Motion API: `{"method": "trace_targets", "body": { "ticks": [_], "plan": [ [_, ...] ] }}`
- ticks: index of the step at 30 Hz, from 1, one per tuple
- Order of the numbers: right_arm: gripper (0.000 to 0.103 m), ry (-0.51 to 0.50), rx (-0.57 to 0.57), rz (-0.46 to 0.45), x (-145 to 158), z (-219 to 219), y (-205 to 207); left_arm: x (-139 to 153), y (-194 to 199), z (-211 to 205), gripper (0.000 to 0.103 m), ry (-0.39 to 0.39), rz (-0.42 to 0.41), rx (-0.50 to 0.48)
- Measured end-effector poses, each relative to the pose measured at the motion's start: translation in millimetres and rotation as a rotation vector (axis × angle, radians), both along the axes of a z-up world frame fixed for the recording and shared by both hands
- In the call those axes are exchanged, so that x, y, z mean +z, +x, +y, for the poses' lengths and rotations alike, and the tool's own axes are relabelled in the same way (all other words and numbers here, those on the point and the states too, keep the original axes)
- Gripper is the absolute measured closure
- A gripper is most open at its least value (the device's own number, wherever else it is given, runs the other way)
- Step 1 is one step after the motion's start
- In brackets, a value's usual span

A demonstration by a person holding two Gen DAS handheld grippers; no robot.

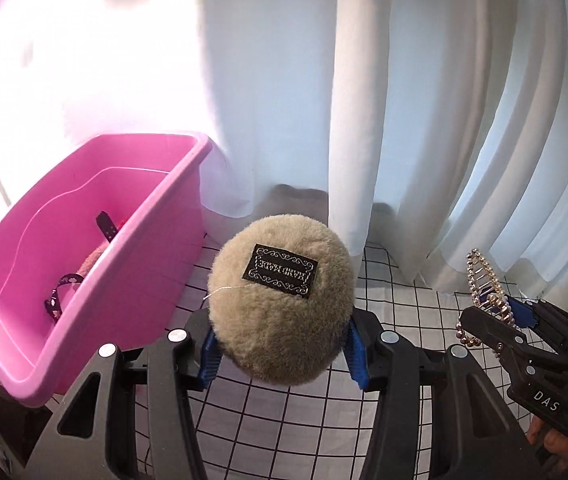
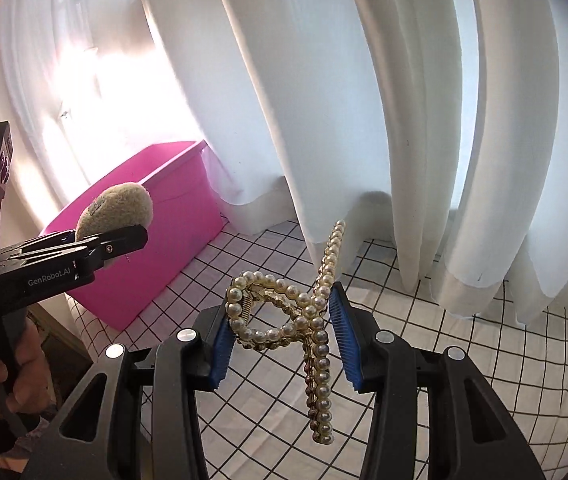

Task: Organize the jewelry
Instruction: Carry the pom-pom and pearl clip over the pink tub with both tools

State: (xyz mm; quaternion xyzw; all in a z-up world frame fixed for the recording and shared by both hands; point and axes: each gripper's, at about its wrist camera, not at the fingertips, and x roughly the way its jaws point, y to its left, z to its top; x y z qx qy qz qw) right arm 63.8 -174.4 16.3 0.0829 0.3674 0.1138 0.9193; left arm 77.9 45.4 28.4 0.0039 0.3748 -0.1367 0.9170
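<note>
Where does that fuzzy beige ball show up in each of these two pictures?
Left wrist view: fuzzy beige ball at lower centre, gripped in the left tool.
Right wrist view: at the left edge, in front of the bin.
Shared landmark: the pink bin.

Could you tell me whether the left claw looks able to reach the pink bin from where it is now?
Probably yes. The pink bin sits just left of the left claw with its top open and nothing between them. The claw is shut on the fluffy beige clip, so it could only drop that in.
</note>
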Motion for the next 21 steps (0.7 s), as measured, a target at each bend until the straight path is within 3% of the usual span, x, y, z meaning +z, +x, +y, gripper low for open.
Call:
{"method": "trace_targets", "body": {
  "ticks": [11, 17, 21],
  "plan": [
    [0.060, 0.061, 0.198, -0.095, 52, 71, 42, 63, -13, 78, 0.054, 0.003, -0.100, 0.179],
    [0.060, 0.097, 0.274, -0.115, 76, 127, 87, 77, 7, 141, 0.054, 0.000, -0.088, 0.284],
    [0.060, 0.104, 0.325, -0.107, 83, 167, 119, 70, 29, 180, 0.054, -0.004, -0.066, 0.336]
  ]
}}
